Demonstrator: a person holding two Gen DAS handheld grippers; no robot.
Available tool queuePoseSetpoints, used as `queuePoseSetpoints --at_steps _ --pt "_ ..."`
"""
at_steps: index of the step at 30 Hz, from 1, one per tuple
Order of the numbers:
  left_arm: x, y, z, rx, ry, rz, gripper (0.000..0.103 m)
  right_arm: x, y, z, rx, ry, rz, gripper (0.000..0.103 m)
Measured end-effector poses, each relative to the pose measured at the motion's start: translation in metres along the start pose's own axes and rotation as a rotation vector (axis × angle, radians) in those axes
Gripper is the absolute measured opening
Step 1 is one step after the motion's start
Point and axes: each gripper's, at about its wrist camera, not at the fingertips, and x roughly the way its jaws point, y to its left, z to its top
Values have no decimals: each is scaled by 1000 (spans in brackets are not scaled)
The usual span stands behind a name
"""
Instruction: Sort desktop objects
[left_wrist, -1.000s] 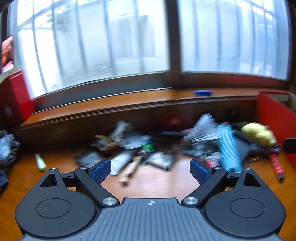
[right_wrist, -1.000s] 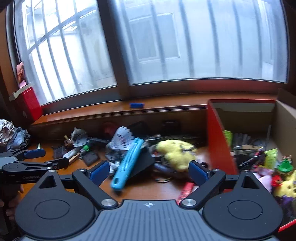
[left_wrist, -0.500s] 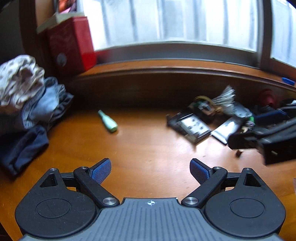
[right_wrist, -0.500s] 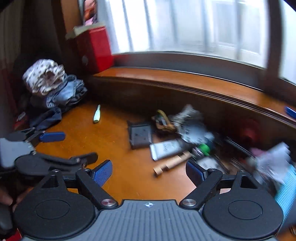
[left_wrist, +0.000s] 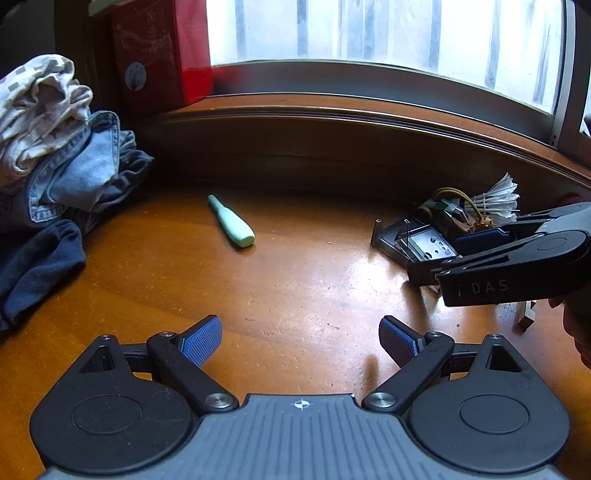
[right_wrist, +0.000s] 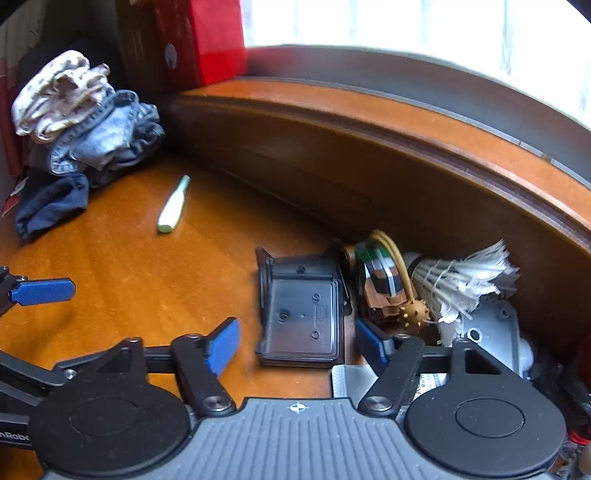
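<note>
My left gripper (left_wrist: 300, 341) is open and empty above bare wooden desk. A mint green pen-like stick (left_wrist: 232, 222) lies ahead of it. My right gripper (right_wrist: 295, 346) is open and empty, low over a dark clear plastic case (right_wrist: 301, 319), which sits between its fingers. Right of the case lie a small brick toy with a tan loop (right_wrist: 384, 284), a spiked gold ball (right_wrist: 413, 313) and a white feather shuttlecock (right_wrist: 461, 282). The right gripper's body (left_wrist: 517, 258) shows at the right of the left wrist view, over the case (left_wrist: 413, 242).
A pile of clothes (left_wrist: 55, 155) lies at the left of the desk, with a red box (left_wrist: 159, 51) behind it on the raised wooden sill (left_wrist: 369, 110). A grey metal part (right_wrist: 491, 332) and a white tube (right_wrist: 354, 380) lie under the right gripper's right side.
Both grippers swung left, away from the red bin and central clutter. The right gripper then came down close over the plastic case. Both stayed open.
</note>
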Motion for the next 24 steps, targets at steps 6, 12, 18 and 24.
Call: queuePoseSetpoints --at_steps 6,12,18,24 --pt "10 -11 10 82 -24 -26 92 -14 -9 -4 45 -38 5 52" --pt "34 -33 35 220 -90 -113 93 -69 -28 -18 151 -111 17 52" --pt "67 -50 56 232 -114 -184 69 -115 -50 -46 251 -143 -58 52" --pt "74 -51 60 213 -61 -216 34 -126 -67 -72 349 -125 -111 52"
